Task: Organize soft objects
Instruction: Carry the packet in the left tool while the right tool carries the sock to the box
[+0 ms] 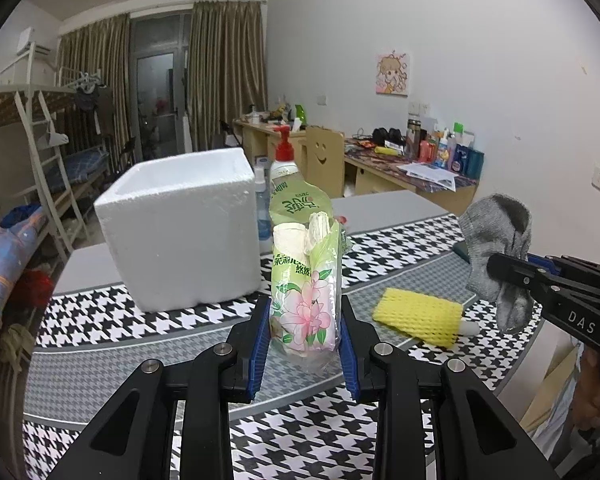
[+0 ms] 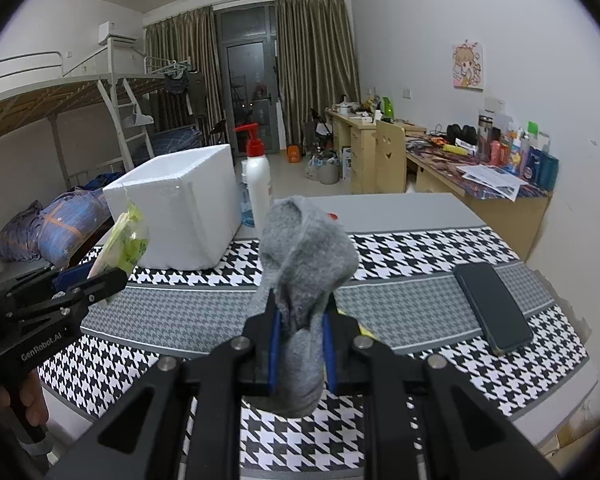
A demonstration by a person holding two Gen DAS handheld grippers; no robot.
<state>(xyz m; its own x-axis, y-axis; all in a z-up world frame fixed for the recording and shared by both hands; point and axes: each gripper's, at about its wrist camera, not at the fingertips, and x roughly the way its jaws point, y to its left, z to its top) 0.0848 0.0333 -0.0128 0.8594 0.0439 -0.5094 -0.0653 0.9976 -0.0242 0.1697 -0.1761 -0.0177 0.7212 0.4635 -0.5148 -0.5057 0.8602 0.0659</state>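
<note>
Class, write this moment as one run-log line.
left tongs: shut on tissue pack | right tongs: shut on sock | foam box: on table | yellow sponge: on table

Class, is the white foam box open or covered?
Open: the foam box has no lid, and its hollow inside shows past the top rim in both wrist views.

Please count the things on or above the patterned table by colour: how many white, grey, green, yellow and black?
White: 2, foam box, pump bottle
Grey: 1, sock
Green: 1, tissue pack
Yellow: 1, foam net sleeve
Black: 1, phone
Total: 6
</note>
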